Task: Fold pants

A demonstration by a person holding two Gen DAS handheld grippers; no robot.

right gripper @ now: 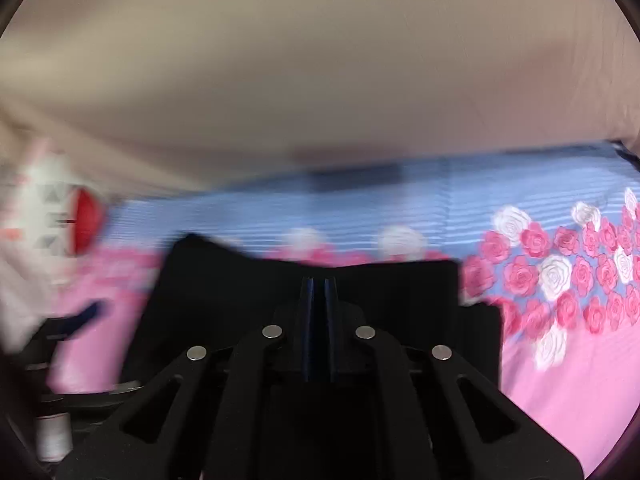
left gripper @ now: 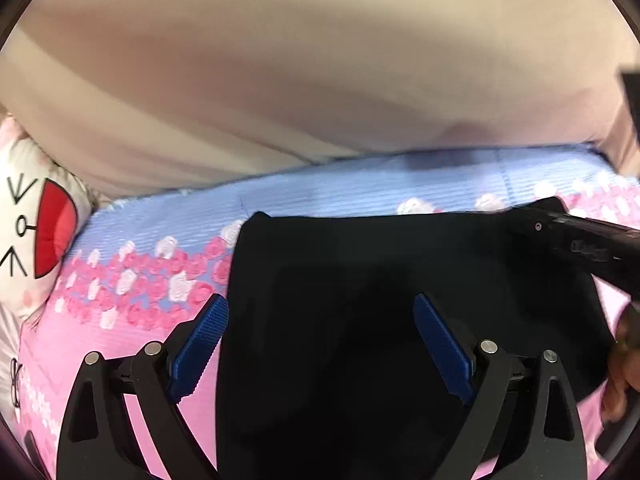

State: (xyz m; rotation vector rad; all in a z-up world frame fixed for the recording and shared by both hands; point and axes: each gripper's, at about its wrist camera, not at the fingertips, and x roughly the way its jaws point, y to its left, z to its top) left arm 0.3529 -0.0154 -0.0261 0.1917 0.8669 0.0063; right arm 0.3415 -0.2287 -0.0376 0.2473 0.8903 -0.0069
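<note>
The left gripper (left gripper: 320, 344) is hovering wide open, holding nothing, right over the black pants (left gripper: 400, 280), while the right gripper (right gripper: 319, 292) is clamped shut at their far edge.

- Black pants (left gripper: 400, 320): matt cloth, soaks up light, no sheen anywhere.
- Bed sheet (right gripper: 580, 392): soft printed cloth, finely ribbed on the blue part.
- Pillow (left gripper: 36, 232): smooth printed cloth.
- Left gripper (left gripper: 320, 344): matt black plastic arms, shiny metal pins, blue pads (left gripper: 200, 352) with rough ridged texture.
- Wall (left gripper: 320, 60): plain, matt beige.
</note>
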